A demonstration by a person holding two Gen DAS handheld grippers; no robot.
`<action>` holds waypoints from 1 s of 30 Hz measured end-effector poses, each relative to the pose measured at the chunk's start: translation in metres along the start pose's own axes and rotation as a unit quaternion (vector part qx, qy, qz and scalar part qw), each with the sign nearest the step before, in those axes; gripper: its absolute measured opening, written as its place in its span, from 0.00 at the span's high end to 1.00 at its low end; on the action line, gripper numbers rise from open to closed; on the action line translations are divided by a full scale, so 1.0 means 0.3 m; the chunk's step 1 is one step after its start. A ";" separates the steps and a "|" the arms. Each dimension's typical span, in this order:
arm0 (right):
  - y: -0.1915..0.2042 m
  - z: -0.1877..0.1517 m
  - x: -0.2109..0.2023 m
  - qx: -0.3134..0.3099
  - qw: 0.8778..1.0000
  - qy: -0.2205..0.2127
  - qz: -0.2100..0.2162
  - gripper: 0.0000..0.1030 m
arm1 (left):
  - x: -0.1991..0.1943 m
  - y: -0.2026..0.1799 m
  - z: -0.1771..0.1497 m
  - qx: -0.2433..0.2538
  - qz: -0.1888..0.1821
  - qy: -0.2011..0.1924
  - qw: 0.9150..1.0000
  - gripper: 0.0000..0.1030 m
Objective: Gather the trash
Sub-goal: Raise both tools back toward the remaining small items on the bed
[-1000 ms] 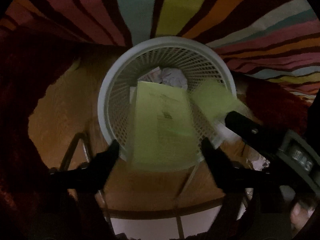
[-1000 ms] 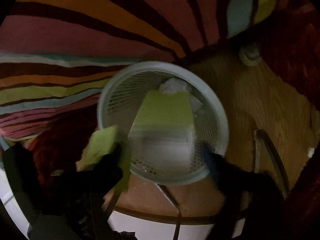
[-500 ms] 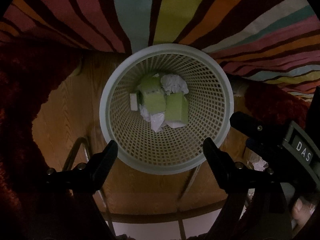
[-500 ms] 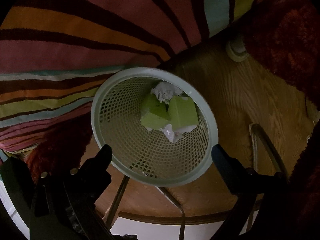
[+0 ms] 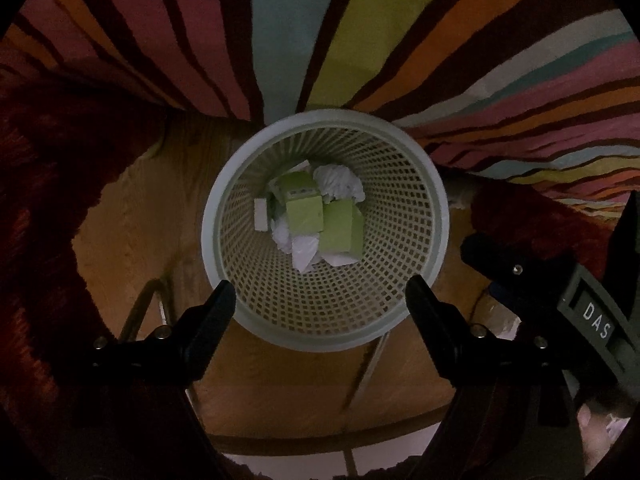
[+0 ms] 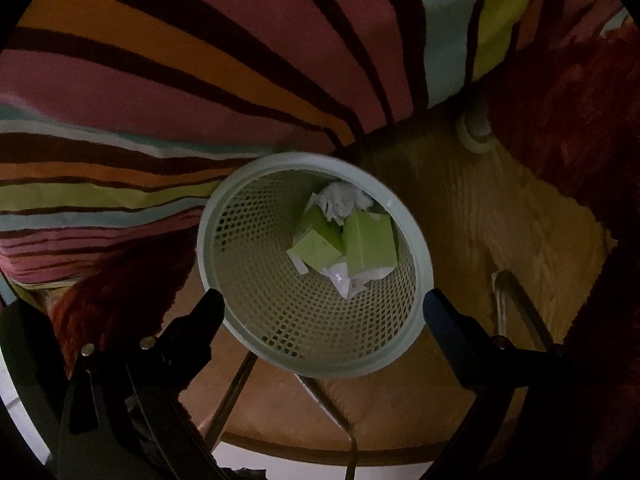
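Note:
A pale mesh waste basket [image 5: 412, 216] stands on the wooden floor and also shows in the right wrist view [image 6: 248, 240]. In its bottom lie green cartons [image 5: 304, 212] [image 6: 368, 244] and crumpled white paper [image 5: 340, 184] [image 6: 344, 200]. My left gripper [image 5: 320, 300] hangs above the basket's near rim, open and empty. My right gripper [image 6: 320, 312] is also open and empty above the near rim. The right gripper's black finger shows in the left wrist view [image 5: 504, 264] to the right of the basket.
A striped multicolour rug [image 5: 280, 32] [image 6: 200, 80] lies beyond the basket. Dark red shaggy fabric [image 5: 44, 184] [image 6: 568, 112] flanks the wooden floor [image 5: 132, 224]. Thin metal legs [image 6: 516, 304] and a rounded wooden edge [image 5: 320, 436] lie below the grippers. A white round fitting [image 6: 476, 136] sits on the floor.
Both grippers have let go of green cartons, which fell into the basket and now lie at its bottom. Both grippers have risen slightly above the basket.

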State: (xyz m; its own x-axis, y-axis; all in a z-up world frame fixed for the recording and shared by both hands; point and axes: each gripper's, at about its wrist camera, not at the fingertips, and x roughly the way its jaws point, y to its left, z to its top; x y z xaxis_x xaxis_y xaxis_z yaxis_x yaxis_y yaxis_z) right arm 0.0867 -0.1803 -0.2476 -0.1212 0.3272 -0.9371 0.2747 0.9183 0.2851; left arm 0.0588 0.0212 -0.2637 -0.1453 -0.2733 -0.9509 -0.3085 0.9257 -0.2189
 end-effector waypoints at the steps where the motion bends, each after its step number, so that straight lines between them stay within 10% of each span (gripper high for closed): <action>1: 0.001 -0.001 -0.008 -0.001 1.000 -0.004 0.001 0.07 | -0.007 0.002 -0.001 -0.002 -0.003 -0.002 1.000 0.18; 16: 0.093 -0.067 -0.226 -0.087 0.990 -0.106 0.017 0.07 | -0.238 -0.021 -0.056 0.046 -0.011 -0.125 0.991 0.18; 30: 0.238 -0.082 -0.579 -0.203 0.909 -0.362 0.030 0.07 | -0.579 -0.062 -0.050 0.081 -0.025 -0.296 0.951 0.18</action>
State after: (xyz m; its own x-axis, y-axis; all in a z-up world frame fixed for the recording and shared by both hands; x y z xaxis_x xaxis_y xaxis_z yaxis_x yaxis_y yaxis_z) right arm 0.1038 -0.1659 -0.0595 0.5828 0.2810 -0.7625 -0.1316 0.9586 0.2527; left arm 0.0758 0.0474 -0.0911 0.4358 -0.1664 -0.8846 -0.1448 0.9570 -0.2513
